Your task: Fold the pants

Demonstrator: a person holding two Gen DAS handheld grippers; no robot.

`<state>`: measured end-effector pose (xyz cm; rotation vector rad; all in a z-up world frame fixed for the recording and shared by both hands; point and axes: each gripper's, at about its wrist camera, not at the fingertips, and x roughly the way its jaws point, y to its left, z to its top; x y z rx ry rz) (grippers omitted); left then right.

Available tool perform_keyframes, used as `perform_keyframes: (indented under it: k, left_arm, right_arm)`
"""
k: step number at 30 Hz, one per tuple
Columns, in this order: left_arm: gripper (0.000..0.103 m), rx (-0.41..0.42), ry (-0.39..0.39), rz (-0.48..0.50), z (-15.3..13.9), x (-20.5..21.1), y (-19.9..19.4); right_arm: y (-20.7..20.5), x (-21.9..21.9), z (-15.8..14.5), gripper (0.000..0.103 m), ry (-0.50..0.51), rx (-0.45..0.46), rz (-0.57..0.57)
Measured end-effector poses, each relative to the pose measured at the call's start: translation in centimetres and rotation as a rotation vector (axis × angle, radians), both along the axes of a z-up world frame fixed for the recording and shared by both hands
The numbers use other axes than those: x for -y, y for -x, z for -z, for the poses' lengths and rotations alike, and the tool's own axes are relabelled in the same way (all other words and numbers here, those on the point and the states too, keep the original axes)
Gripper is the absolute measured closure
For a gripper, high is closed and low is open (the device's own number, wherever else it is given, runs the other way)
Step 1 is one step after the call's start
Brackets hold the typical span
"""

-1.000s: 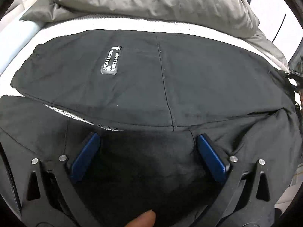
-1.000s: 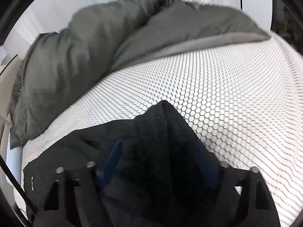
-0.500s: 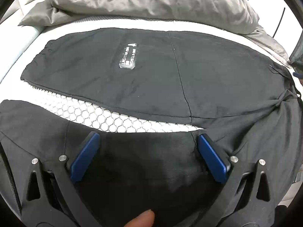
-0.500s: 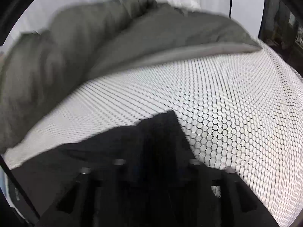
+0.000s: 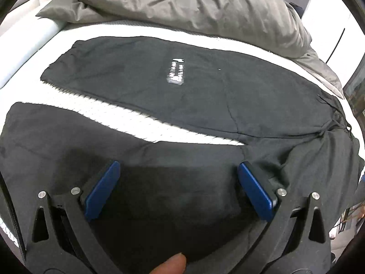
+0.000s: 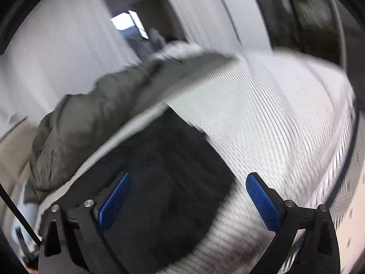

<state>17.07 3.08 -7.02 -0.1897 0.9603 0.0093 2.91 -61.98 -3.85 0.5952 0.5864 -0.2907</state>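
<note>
Wide apart, the blue pads of the left tool [image 5: 178,190] hang over black cloth, gripping nothing; a fingertip [image 5: 170,264] of the person holding it shows at the bottom edge of that view. Between and beneath its fingers lies the nearer leg of the black pants [image 5: 205,96], spread flat on a bed [image 5: 141,30] whose white cover carries a honeycomb print. Just beyond the tool's tips a narrow wedge of that cover separates the near leg from the far one, and the two legs join off to the tool's right. A small white label [image 5: 175,73] sits on the far leg, straight ahead. Past it, a rumpled grey duvet [image 5: 194,2] is heaped along the far side of the bed.

Over at the right tool [image 6: 188,199], the jaws have just been opening and now stand at full spread with nothing clamped. A dark end of the pants, probably the waist though the blur leaves it unclear, lies below its left finger [image 6: 115,202] and reaches ahead; its right finger [image 6: 262,202] is over bare honeycomb cover. The grey duvet rises ahead and to that tool's left.
</note>
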Motion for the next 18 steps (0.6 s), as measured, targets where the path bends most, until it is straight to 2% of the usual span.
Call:
perform_keyframes:
  k: [1, 3, 4, 5, 7, 8, 12, 15, 16, 18]
  left_arm:
    - [0.001, 0.002, 0.004, -0.008, 0.0, -0.3, 0.3]
    - [0.001, 0.007, -0.003, -0.022, -0.1, -0.5, 1.0]
    - [0.001, 0.008, -0.013, -0.031, -0.1, -0.5, 1.3]
    - [0.001, 0.011, -0.024, -0.041, -0.1, -0.6, 1.6]
    - [0.001, 0.009, -0.028, -0.048, 0.0, -0.6, 2.0]
    - [0.001, 0.009, -0.028, -0.054, 0.1, -0.7, 2.1]
    - [0.001, 0.005, -0.036, -0.042, 0.3, -0.6, 2.2]
    - [0.001, 0.005, -0.074, -0.036, 0.4, 0.0, 2.1]
    - [0.001, 0.005, -0.075, -0.037, 0.4, 0.1, 2.1]
    - [0.001, 0.006, -0.055, -0.044, 0.3, -0.2, 2.1]
  right_arm:
    - [-0.3, 1.0, 1.0, 0.015, -0.059, -0.002, -0.016]
    - [-1.4, 1.4, 2.0, 0.019, -0.101, -0.005, -0.053]
    - [-2.2, 1.2, 2.4, 0.022, -0.091, -0.015, -0.069]
    - [-3.1, 1.0, 2.8, 0.041, -0.076, -0.028, -0.077]
    - [-4.0, 1.0, 3.5, 0.07, -0.062, -0.074, -0.08]
    - [-3.8, 0.9, 3.2, 0.083, -0.059, -0.067, -0.091]
    - [-0.3, 1.4, 2.1, 0.086, -0.027, -0.032, -0.097]
    - [-0.8, 1.6, 3.1, 0.08, 0.006, -0.121, -0.1]
    - [-1.2, 1.1, 2.9, 0.074, 0.019, -0.145, -0.087]
    - [-0.6, -0.1, 1.3, 0.052, 0.084, -0.121, -0.041]
